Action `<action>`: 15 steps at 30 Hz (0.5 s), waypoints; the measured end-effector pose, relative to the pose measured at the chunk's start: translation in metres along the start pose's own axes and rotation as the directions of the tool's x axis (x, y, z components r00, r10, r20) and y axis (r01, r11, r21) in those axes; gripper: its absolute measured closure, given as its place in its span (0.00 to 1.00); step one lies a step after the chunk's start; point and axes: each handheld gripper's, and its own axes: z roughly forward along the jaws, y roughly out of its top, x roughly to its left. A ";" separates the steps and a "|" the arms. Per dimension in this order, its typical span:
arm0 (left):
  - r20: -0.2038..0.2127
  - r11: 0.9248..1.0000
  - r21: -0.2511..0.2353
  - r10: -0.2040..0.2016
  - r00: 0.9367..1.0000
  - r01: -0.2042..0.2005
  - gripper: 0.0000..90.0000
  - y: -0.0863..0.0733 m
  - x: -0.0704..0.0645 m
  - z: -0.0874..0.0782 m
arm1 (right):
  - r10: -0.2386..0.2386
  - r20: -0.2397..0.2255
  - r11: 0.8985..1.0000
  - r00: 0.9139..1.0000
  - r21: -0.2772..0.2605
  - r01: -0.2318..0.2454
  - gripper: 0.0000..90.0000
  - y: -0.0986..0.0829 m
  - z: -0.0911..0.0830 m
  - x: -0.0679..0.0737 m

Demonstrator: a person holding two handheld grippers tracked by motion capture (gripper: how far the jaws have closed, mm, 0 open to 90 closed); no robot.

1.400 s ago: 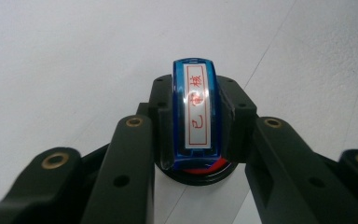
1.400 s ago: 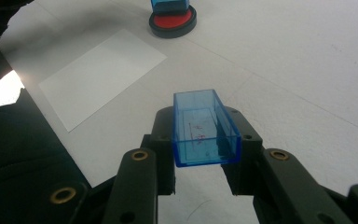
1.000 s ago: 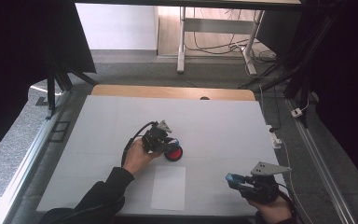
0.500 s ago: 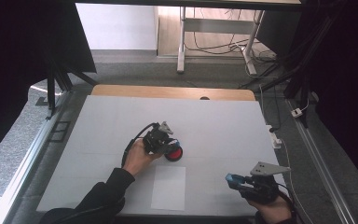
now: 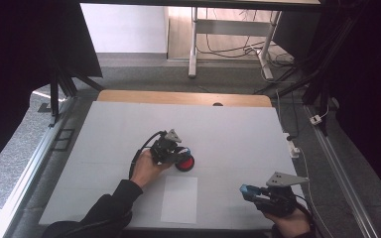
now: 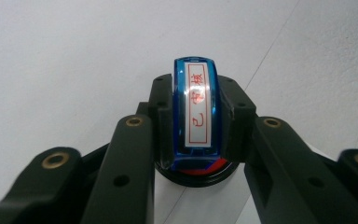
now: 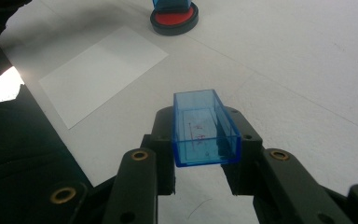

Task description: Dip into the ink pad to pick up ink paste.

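My left gripper (image 5: 177,153) (image 6: 196,122) is shut on a blue stamp (image 6: 196,109) with a white label in red characters. The stamp stands upright with its lower end on a round red ink pad (image 5: 185,162) (image 6: 196,175) near the table's middle. My right gripper (image 5: 246,191) (image 7: 205,140), at the front right, is shut on a clear blue rectangular cap (image 7: 205,127) (image 5: 248,190), its hollow side up, held above the table. Far ahead in the right gripper view are the ink pad (image 7: 173,19) and the stamp's base (image 7: 170,3).
A blank white sheet of paper (image 5: 179,199) (image 7: 105,70) lies flat near the front edge, between the two hands. The table (image 5: 129,124) is a white surface with a wooden strip at the far side. Metal rails run along both sides.
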 end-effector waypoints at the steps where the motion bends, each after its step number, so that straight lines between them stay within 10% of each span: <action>1: 0.000 1.000 -0.003 -0.001 1.000 0.001 0.78 0.000 0.000 0.000 | 0.000 0.000 1.000 1.000 0.000 0.000 0.76 0.000 0.000 0.000; 15: 0.028 1.000 -0.027 -0.003 1.000 0.004 0.78 0.011 -0.004 -0.014 | -0.003 -0.003 1.000 1.000 -0.005 0.003 0.76 -0.001 0.000 0.000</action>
